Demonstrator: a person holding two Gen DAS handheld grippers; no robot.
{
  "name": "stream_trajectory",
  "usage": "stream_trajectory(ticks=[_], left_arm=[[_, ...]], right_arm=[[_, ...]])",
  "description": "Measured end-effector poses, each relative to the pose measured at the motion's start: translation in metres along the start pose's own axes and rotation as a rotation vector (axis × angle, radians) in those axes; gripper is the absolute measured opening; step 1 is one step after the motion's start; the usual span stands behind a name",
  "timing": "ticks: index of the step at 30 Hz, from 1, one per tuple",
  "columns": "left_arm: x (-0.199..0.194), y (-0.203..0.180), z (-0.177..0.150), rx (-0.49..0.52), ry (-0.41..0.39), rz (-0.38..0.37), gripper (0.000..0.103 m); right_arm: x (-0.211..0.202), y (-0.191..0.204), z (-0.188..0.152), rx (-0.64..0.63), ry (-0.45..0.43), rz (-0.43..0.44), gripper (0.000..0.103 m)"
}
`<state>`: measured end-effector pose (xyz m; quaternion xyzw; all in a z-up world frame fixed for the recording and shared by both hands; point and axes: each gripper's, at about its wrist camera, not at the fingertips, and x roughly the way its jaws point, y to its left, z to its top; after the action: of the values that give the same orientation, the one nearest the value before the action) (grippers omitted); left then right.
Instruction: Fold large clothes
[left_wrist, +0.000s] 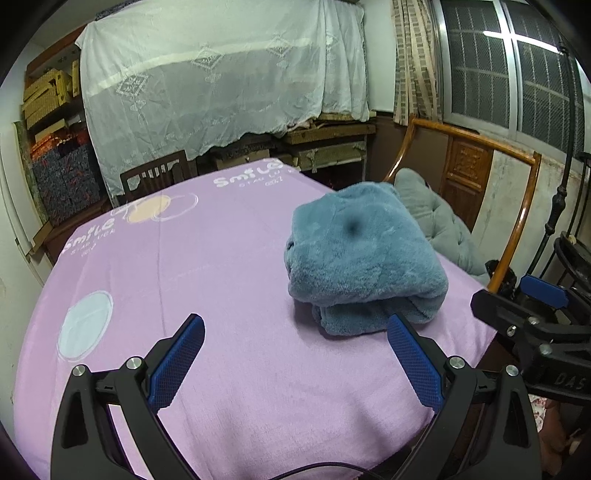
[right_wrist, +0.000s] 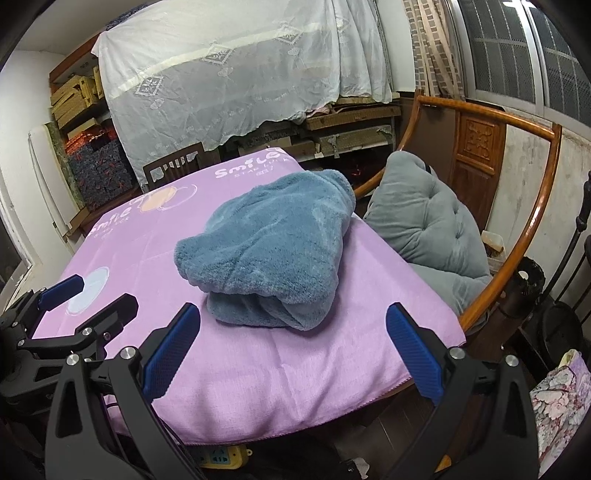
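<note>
A fluffy blue-grey garment (left_wrist: 362, 258) lies folded in a thick bundle on the purple table cover (left_wrist: 207, 280), toward its right side. It also shows in the right wrist view (right_wrist: 269, 251). My left gripper (left_wrist: 295, 332) is open and empty, above the cover just in front of the bundle. My right gripper (right_wrist: 291, 321) is open and empty, near the table's front edge in front of the bundle. The right gripper shows at the right edge of the left wrist view (left_wrist: 517, 306). The left gripper shows at the left of the right wrist view (right_wrist: 92, 295).
A wooden armchair (right_wrist: 517, 229) with a grey cushion (right_wrist: 428, 225) stands at the table's right. Shelves under a white lace cloth (left_wrist: 221, 81) and a dark chair (left_wrist: 155, 177) stand behind. A yellow power strip (right_wrist: 221, 458) lies below the front edge.
</note>
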<state>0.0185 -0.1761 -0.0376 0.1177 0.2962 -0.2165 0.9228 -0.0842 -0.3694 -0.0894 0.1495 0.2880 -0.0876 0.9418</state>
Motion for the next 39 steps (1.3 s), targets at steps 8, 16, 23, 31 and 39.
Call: stream_trajectory(ticks=[8, 16, 23, 31, 39], left_arm=[[0.005, -0.019, -0.005, 0.084, -0.020, -0.012, 0.100], [0.030, -0.012, 0.002, 0.037, 0.031, 0.001, 0.100], [0.057, 0.008, 0.009, -0.058, 0.092, -0.038, 0.100], [0.071, -0.006, 0.014, 0.008, 0.099, 0.019, 0.100], [0.077, -0.014, 0.018, 0.027, 0.105, 0.025, 0.100]], right_arm=[[0.013, -0.002, 0.002, 0.029, 0.022, 0.023, 0.098], [0.019, -0.010, 0.004, 0.036, 0.002, -0.005, 0.098], [0.039, -0.017, 0.003, 0.065, 0.048, 0.000, 0.098], [0.061, -0.009, 0.004, 0.035, 0.090, -0.010, 0.098], [0.066, -0.016, 0.005, 0.057, 0.097, -0.012, 0.098]])
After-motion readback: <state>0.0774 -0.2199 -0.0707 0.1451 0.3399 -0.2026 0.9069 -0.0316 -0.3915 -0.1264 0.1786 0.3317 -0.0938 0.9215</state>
